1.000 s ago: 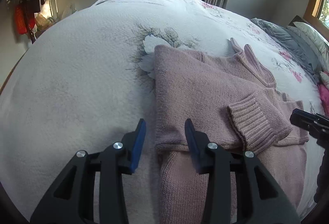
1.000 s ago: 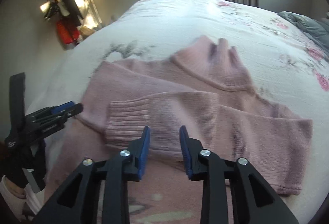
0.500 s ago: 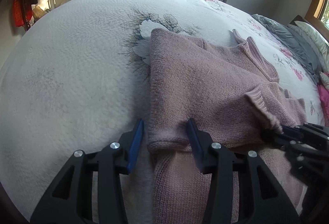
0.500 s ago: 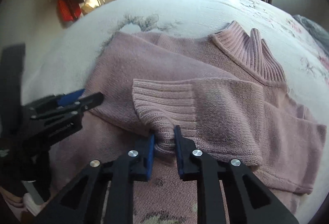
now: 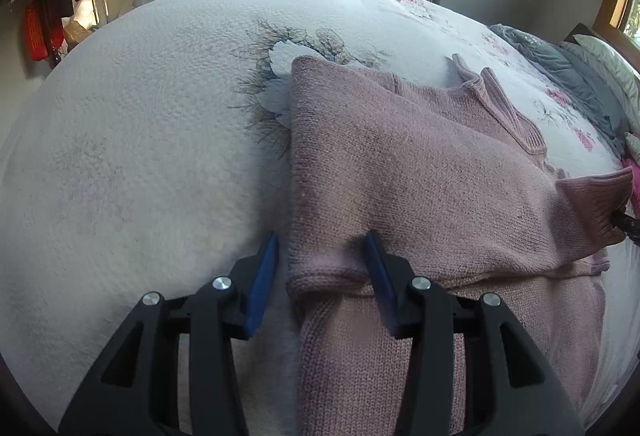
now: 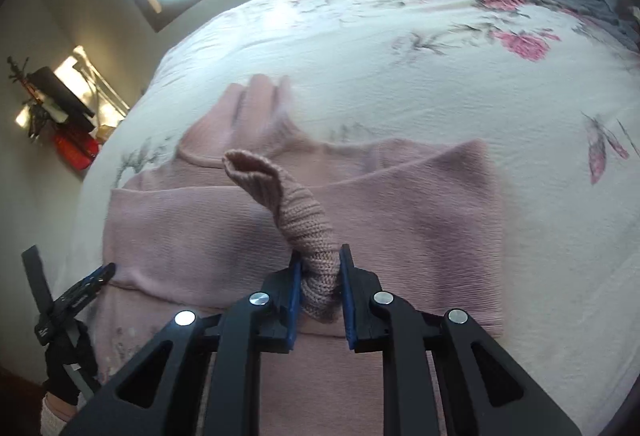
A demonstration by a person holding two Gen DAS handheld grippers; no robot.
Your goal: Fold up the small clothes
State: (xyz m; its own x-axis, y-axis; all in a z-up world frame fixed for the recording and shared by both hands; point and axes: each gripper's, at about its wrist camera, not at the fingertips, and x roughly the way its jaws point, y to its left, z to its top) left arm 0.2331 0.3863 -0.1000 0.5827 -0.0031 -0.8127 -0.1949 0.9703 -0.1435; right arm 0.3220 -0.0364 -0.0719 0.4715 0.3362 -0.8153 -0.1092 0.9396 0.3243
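Right gripper is now clamping the ribbed cuff of the sweater and lifting it. Half a second ago the cuff was lying flat across the chest with the jaws just closing on it; now it is standing up out of the jaws in the lower centre of the right wrist frame, curling toward the collar. The frame itself is tilting away from the garment toward the floral bedspread, so the arm is rising and swinging.

In the left wrist frame, the cuff is hanging at the far right edge, pulled off the chest, with the sleeve stretching behind it.

Left gripper is sitting low at bottom centre, jaws apart, straddling the left edge of the sweater where one layer is folding over another. It is gripping nothing (one finger is on bare bedspread, the other is on knit). A second ago it was hovering a little short of that edge; it is now closer in.

Sweater is lying across the middle of the bed, collar toward the upper part of both frames.

Reading: the sleeve is being repositioned, probably drawn back or refolded more squarely. The left gripper is likely getting ready to pin or pinch the side fold. Fold is early, with the body not yet doubled.
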